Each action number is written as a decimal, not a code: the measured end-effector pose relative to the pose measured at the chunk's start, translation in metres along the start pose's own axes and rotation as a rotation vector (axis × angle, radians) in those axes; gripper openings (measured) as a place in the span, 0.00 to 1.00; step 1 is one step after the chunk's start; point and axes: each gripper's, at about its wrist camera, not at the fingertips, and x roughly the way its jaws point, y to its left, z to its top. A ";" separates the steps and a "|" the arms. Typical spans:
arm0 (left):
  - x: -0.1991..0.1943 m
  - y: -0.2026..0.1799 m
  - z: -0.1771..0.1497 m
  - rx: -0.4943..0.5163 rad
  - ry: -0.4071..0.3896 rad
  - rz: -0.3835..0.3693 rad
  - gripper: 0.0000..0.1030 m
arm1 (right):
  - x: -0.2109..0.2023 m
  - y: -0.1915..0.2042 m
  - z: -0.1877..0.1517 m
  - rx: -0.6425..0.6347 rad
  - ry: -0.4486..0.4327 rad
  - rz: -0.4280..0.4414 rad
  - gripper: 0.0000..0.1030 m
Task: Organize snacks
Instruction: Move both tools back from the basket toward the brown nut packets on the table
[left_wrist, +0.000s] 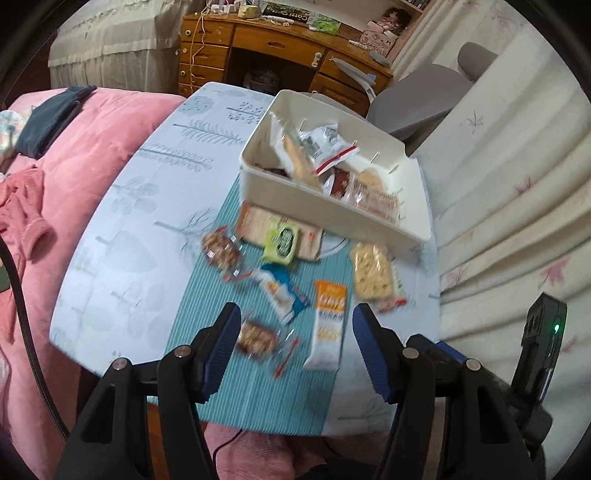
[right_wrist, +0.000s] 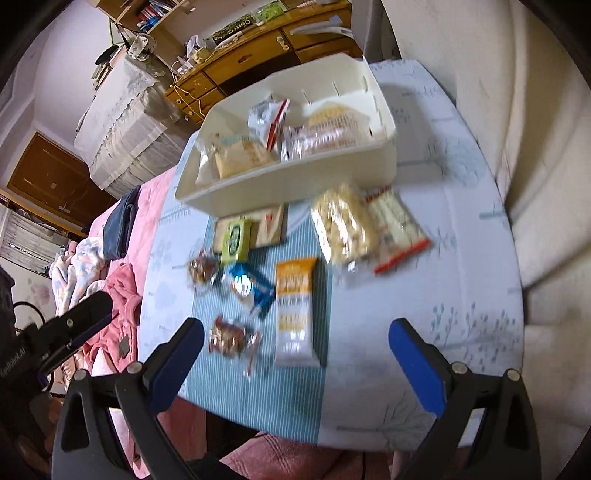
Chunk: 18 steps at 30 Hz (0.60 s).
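Observation:
A cream storage box (left_wrist: 332, 218) (right_wrist: 280, 184) stands at the far side of a small table and holds several wrapped snacks. Loose snacks lie in front of it: an orange and white oat bar (left_wrist: 327, 325) (right_wrist: 297, 310), a blue packet (left_wrist: 282, 291) (right_wrist: 251, 288), a green packet (left_wrist: 282, 242) (right_wrist: 236, 242), nut packets (left_wrist: 256, 338) (right_wrist: 229, 338), and a pale cracker bag (left_wrist: 371, 275) (right_wrist: 343, 225). My left gripper (left_wrist: 295, 354) is open and empty above the table's near edge. My right gripper (right_wrist: 295, 363) is open and empty, also near the front edge.
The table (left_wrist: 122, 236) has a pale blue leaf-print cloth and a teal striped mat (right_wrist: 258, 391). A pink bedspread (left_wrist: 81, 147) lies to the left, a cream curtain (left_wrist: 517, 184) to the right, a wooden desk (left_wrist: 273, 48) behind. The right gripper's body (left_wrist: 539, 354) shows at the edge.

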 end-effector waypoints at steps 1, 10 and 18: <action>-0.002 0.002 -0.007 -0.001 0.005 0.002 0.60 | 0.000 0.000 -0.004 0.000 0.004 0.003 0.98; -0.009 0.020 -0.039 -0.031 0.047 0.073 0.60 | 0.006 0.019 -0.040 -0.094 0.051 0.056 0.98; 0.000 0.036 -0.048 -0.062 0.128 0.157 0.73 | 0.018 0.040 -0.053 -0.253 0.070 0.063 0.98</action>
